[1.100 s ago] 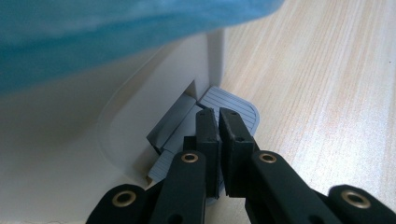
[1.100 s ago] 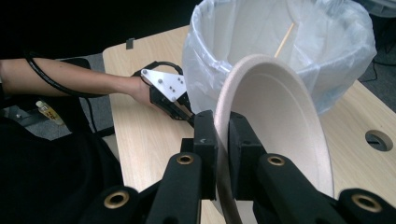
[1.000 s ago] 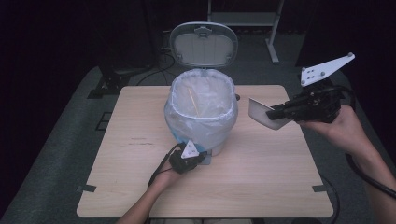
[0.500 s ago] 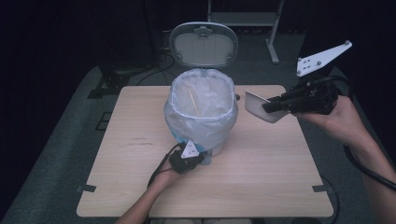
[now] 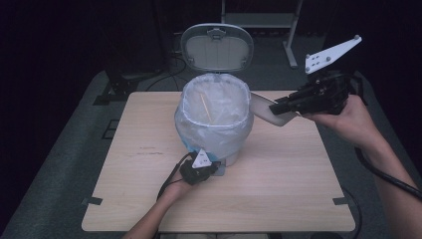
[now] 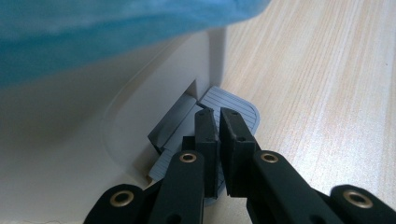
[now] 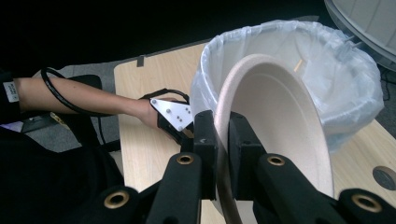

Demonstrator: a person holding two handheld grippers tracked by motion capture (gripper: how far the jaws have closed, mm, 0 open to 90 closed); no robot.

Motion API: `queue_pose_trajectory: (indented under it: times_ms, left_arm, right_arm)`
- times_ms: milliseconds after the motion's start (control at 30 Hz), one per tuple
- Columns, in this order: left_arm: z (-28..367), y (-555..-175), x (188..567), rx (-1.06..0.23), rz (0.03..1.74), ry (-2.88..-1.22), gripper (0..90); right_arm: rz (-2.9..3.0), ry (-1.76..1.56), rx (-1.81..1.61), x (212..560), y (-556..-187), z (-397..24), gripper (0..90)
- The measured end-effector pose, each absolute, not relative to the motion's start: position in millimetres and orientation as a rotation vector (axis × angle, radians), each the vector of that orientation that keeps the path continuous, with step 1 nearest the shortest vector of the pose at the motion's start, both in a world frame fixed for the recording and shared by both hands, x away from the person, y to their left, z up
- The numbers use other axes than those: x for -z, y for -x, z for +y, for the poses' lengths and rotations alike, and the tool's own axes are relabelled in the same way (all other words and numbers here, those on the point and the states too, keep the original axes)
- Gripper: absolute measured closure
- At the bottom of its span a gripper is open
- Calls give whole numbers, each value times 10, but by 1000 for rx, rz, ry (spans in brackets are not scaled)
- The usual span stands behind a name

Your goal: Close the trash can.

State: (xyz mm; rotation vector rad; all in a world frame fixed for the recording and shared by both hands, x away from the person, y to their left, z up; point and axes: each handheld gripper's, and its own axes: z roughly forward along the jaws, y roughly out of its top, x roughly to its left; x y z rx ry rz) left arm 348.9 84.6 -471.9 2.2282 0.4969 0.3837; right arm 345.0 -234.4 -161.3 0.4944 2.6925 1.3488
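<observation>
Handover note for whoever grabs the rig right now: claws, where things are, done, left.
Left claw: shut, tips pressing the bin's pedal at the base; lid stands open.
Right claw: shut on the rim of the paper plate, held on edge beside the bin's rim, on its right in the high view.
Bin: mid-table, plastic liner fitted, a thin stick inside.
Done: lid opened, plate picked up and brought to the bin.
Left: likely tip the plate into the liner, release it, then let the pedal up.

Hand-held gripper (image 6: 218,122) pressed shut on grey pedal (image 6: 233,109) — white bin (image 6: 93,135) base.
</observation>
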Motion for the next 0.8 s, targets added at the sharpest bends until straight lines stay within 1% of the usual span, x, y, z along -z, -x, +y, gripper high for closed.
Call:
queue_pose_trajectory:
  times_ms: [67,800]
  left_arm:
    - [852,-3497,4714,-400,483,-2232,866]
    - [850,-3498,4711,-399,478,-2238,866]
  right_arm:
    - [2698,-483,-1347,1592,-3462,-2302,828]
    - [2722,-400,-1316,1378,-3552,-1979,828]
